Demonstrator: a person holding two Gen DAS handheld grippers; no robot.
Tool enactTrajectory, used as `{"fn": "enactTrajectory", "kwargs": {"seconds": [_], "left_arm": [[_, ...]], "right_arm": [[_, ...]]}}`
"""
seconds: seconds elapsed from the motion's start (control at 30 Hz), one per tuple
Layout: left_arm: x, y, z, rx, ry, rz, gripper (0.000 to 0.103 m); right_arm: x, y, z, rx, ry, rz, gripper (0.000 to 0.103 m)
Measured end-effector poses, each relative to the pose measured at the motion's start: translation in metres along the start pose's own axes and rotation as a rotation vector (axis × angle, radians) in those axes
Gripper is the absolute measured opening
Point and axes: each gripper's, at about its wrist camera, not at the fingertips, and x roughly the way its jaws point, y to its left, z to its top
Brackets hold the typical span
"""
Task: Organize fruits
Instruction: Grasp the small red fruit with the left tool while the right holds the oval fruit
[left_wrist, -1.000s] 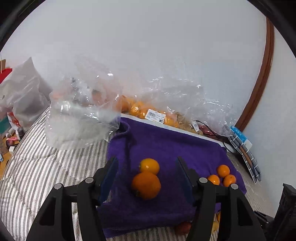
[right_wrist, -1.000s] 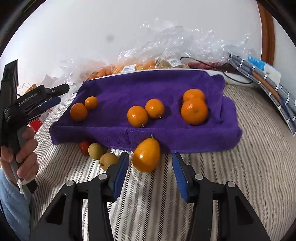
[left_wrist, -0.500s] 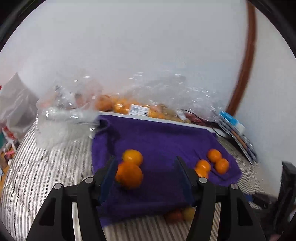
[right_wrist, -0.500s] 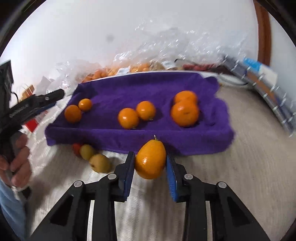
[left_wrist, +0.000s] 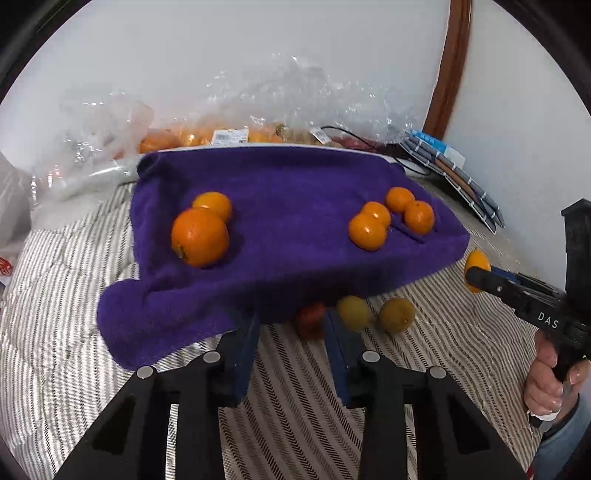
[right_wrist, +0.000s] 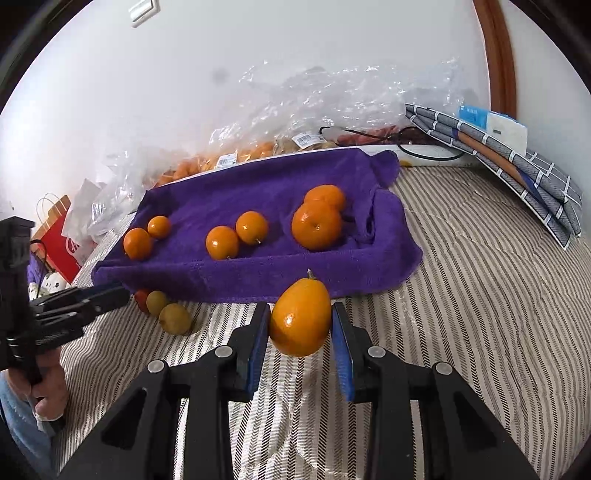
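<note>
A purple towel (left_wrist: 295, 184) carries a big orange (left_wrist: 199, 236) and several small mandarins (left_wrist: 367, 232). In front of its edge, on the striped cover, lie a small red fruit (left_wrist: 309, 321) and two yellow-green fruits (left_wrist: 352, 313). My left gripper (left_wrist: 292, 319) points down at the red fruit. Its jaws are closing, with the fruit at the tips and a gap left on one side. My right gripper (right_wrist: 301, 308) is shut on an orange pear-shaped fruit (right_wrist: 301, 317) held just above the cover. The right wrist view shows the left gripper (right_wrist: 118, 293) beside the red fruit (right_wrist: 140, 298).
Clear plastic bags (left_wrist: 221, 136) with more oranges lie behind the towel along the wall. A folded checked cloth (right_wrist: 517, 173) leans at the back right and a red paper bag (right_wrist: 61, 240) stands at the far left. The striped cover (right_wrist: 480, 295) stretches out to the right.
My left gripper swung from the big orange down to the towel's front edge and its jaws narrowed. My right gripper closed on the pear-shaped orange fruit and shifted with it.
</note>
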Motion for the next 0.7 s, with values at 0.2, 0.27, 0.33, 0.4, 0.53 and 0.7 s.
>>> {"fn": "enactTrajectory", "kwargs": {"seconds": [0.2, 0.27, 0.33, 0.4, 0.53, 0.7], "left_arm": [[0.008, -0.009, 0.003, 0.026, -0.004, 0.012, 0.033], [0.01, -0.01, 0.003, 0.033, 0.013, 0.005, 0.033], [0.012, -0.01, 0.004, 0.026, 0.021, -0.004, 0.033], [0.014, -0.009, 0.005, 0.018, 0.032, -0.005, 0.033], [0.025, -0.01, 0.005, 0.025, 0.079, 0.017, 0.032], [0.023, -0.006, 0.005, -0.005, 0.066, -0.023, 0.025]], "right_arm": [[0.001, 0.0, 0.0, 0.003, 0.007, 0.003, 0.033], [0.003, -0.001, 0.0, 0.004, 0.013, 0.011, 0.033], [0.003, 0.0, 0.0, 0.001, 0.015, 0.014, 0.033], [0.003, 0.0, 0.0, 0.0, 0.015, 0.017, 0.033], [0.004, 0.001, -0.001, -0.005, 0.018, 0.017, 0.033], [0.004, 0.0, 0.0, 0.005, 0.019, 0.027, 0.033]]}}
